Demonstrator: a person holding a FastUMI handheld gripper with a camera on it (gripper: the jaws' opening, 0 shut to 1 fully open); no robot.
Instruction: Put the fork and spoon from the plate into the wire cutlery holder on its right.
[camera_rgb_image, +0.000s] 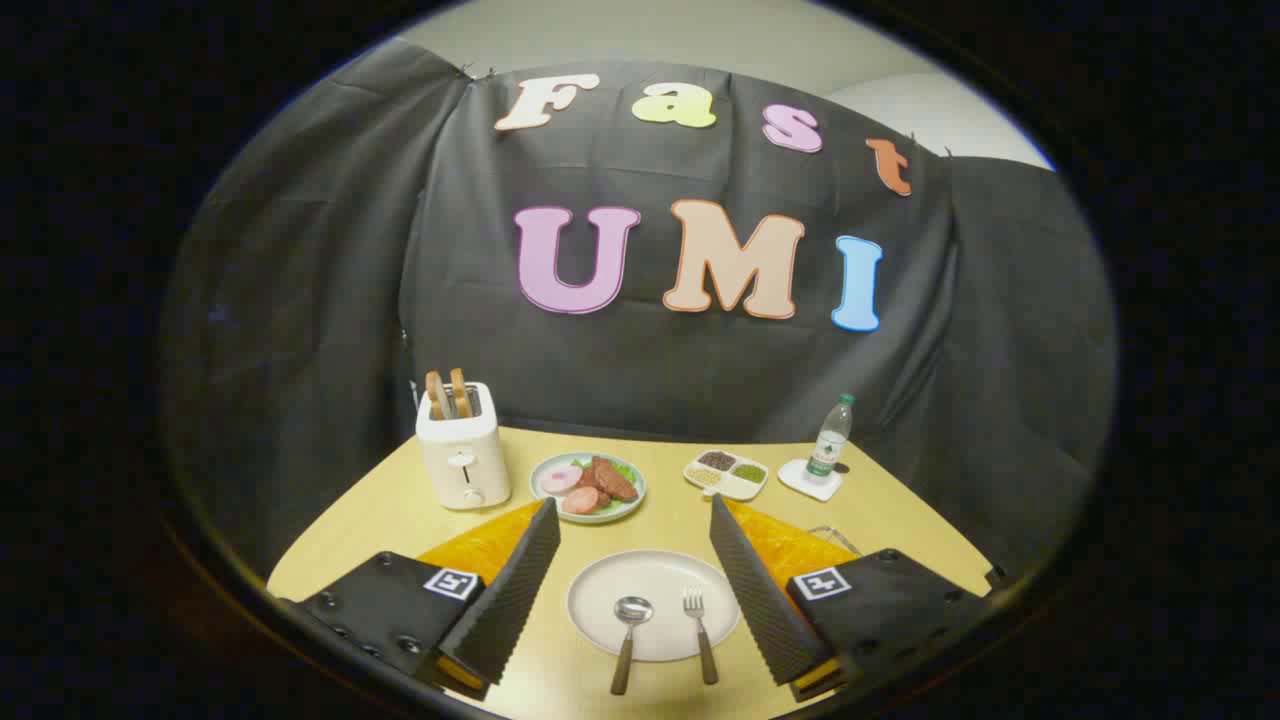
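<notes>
The gripper (635, 590) is hanging wide open and holding nothing. The plate (655, 580) is sitting right between its fingers, with the spoon (630, 628) and fork (698, 632) lying side by side, handles pointing back toward the gripper

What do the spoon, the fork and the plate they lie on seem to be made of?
Spoon and fork: shiny heads look like polished metal; darker brown handles may be wood or plastic. Plate: plain white, smooth, faintly glossy, likely ceramic or melamine. The tool hangs open above, its fingers either side of the plate.
</notes>
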